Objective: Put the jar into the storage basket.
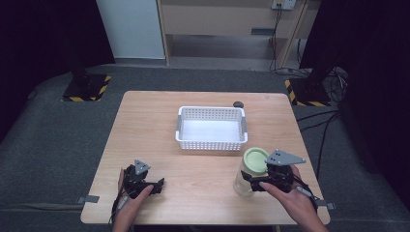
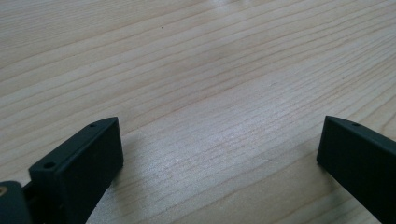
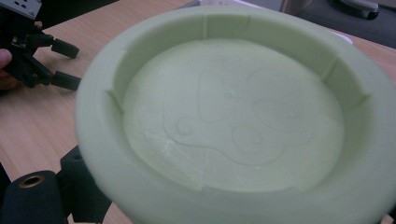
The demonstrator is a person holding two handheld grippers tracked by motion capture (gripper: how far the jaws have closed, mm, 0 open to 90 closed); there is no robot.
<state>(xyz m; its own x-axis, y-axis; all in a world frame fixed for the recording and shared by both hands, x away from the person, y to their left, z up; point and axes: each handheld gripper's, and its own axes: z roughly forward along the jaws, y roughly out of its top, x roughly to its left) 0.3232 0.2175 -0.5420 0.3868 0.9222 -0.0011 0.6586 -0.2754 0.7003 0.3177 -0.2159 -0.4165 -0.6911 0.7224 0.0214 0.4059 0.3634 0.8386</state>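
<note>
A clear jar [image 1: 245, 180] with a pale green lid [image 1: 255, 159] stands near the table's front right, and my right gripper [image 1: 252, 182] is shut on its body just below the lid. In the right gripper view the green lid [image 3: 233, 112] looms close, with one black finger [image 3: 81, 189] pressed beside the jar under the rim. My left gripper [image 1: 158, 185] rests low at the front left of the table, apart from the jar. Its jaws stand wide open over bare wood [image 2: 219, 140], with nothing between them. The same left gripper [image 3: 46, 60] appears far off in the right gripper view.
A white slotted basket [image 1: 212, 143] sits at the table's middle, just beyond the jar. A small dark object [image 1: 238, 104] lies behind the basket near the far edge. The wooden table [image 1: 145, 125] stands on grey carpet, with stands and cables on the floor at the back corners.
</note>
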